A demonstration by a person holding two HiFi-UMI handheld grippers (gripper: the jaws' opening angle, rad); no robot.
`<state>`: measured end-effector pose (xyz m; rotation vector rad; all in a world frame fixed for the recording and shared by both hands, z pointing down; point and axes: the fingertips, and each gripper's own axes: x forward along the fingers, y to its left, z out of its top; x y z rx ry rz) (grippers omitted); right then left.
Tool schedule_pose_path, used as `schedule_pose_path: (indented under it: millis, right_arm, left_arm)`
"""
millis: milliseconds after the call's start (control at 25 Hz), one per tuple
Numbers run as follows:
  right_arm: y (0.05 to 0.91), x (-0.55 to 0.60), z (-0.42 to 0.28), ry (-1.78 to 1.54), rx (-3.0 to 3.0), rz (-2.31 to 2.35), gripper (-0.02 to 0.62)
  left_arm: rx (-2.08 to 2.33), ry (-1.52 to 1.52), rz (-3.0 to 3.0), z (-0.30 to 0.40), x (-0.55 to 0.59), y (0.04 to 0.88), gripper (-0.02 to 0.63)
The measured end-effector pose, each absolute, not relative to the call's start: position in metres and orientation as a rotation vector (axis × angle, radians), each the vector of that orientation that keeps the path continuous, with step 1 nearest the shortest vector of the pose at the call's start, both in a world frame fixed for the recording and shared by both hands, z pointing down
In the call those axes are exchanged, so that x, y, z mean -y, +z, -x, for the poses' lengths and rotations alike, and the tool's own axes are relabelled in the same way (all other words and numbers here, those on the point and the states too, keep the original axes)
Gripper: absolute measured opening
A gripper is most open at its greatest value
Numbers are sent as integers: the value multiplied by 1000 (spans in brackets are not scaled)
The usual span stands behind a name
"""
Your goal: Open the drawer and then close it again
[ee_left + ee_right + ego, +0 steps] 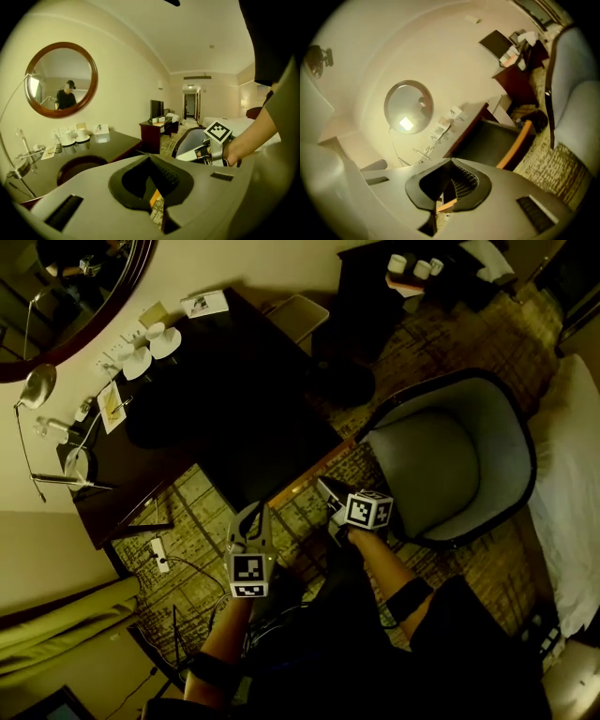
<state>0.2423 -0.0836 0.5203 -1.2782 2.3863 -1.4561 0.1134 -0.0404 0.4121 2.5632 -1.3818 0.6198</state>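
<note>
The drawer [272,448] stands pulled out of the dark desk [211,352], jutting from its near right part toward the grey armchair [450,456]. Its open mouth faces up and its pale wooden front rail [314,468] runs from near left to far right, which looks to be the long axis, square to the line of travel. The left gripper [254,509] and right gripper [325,486] hover just off that rail, each with its jaws pressed together on nothing. Step 1, the opening, appears done. Step 2, by this reading, calls for 1 gripper to meet the rail and push it straight back into the desk.
</note>
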Motion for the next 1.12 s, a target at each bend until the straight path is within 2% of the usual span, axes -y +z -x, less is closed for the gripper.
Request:
schedule_pose_path:
  millis: [320,560,1120]
  right_arm:
    - [389,116,-224,-883,-2843,1348,1]
    - [331,116,-189,-585,-3021,1277,1]
    - [315,94,-91,-453,-3195,991,1]
  left_arm:
    - [1574,500,-2458,-75,45,357,4]
    - [1740,427,-2313,-40,42,341,4]
    - [1914,370,-2140,35,8,341,4]
